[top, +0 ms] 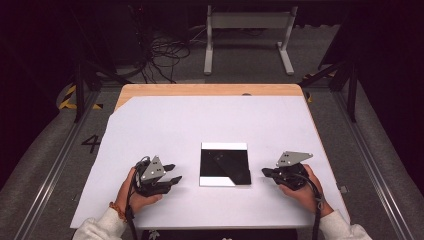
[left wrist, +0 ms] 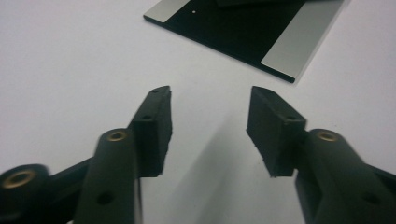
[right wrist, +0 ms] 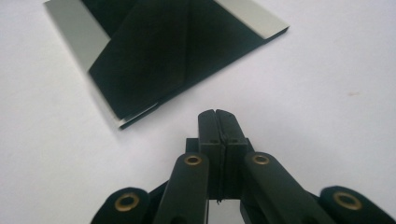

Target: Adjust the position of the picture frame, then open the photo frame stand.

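Where the forearms enter at the near edge of the counter [top: 150, 107], both hands rest low on the white sheet [top: 210, 122] that covers it. Left gripper [top: 172, 173] lies near the front left, pointing right toward the black square [top: 225, 164]; its fingers [left wrist: 156, 126] stand apart with bare sheet between them and nothing held. Right gripper [top: 265, 172] lies at the front right, pointing left toward the same square; its fingers [right wrist: 208, 133] are clenched flat together on nothing.

Between the two grippers, slightly farther in, the square lies flat on the sheet, apart from both. It is black, with a pale band along its far edge and a pale corner at its near left. From the right gripper view the square [right wrist: 168, 51] shows a folded black flap with a diagonal crease, pale strips on two sides. From the left gripper view the square [left wrist: 243, 32] sits ahead of the open fingers, clear of them.

Beyond the sheet, a strip of bare wood marks the counter's far edge. Farther off, on the grey floor [top: 240, 65], stand a white frame [top: 247, 22] and a tangle of cables [top: 160, 52].
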`<state>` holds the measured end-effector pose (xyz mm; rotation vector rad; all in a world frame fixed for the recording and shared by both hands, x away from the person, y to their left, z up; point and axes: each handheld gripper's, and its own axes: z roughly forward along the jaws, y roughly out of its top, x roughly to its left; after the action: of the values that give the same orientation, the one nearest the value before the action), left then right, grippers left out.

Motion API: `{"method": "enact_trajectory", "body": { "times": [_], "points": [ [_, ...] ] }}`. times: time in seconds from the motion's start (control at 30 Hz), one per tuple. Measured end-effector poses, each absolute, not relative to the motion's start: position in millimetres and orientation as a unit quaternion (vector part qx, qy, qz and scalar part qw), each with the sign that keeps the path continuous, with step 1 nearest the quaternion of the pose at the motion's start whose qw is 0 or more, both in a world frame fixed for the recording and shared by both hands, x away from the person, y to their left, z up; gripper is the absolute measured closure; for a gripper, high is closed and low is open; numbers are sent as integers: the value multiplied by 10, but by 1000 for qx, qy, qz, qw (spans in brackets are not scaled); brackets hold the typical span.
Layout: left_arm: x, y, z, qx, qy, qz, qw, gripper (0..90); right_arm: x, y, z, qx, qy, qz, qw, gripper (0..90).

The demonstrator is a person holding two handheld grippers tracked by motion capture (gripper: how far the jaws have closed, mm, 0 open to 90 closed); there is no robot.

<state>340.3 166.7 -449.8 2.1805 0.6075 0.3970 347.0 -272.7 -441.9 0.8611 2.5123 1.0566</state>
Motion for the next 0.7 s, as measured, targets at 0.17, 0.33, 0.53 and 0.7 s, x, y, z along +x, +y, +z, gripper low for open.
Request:
{"method": "enact_trajectory", "body": {
  "times": [0.17,0.33,0.53,0.7],
  "points": [
    [3374,1693,-4543,866,253,153,403,408,3426,-2699,-4422,289,878,360,130,900],
    [3444,1711,-4594,866,268,155,393,350,3409,-2668,-4426,282,883,356,119,900],
    [3536,1716,-4601,862,280,154,393,326,3365,-2609,-4425,272,892,344,109,900],
    [3506,1623,-4601,868,271,160,384,313,3332,-2525,-4420,270,896,336,104,900]
  ]
}}
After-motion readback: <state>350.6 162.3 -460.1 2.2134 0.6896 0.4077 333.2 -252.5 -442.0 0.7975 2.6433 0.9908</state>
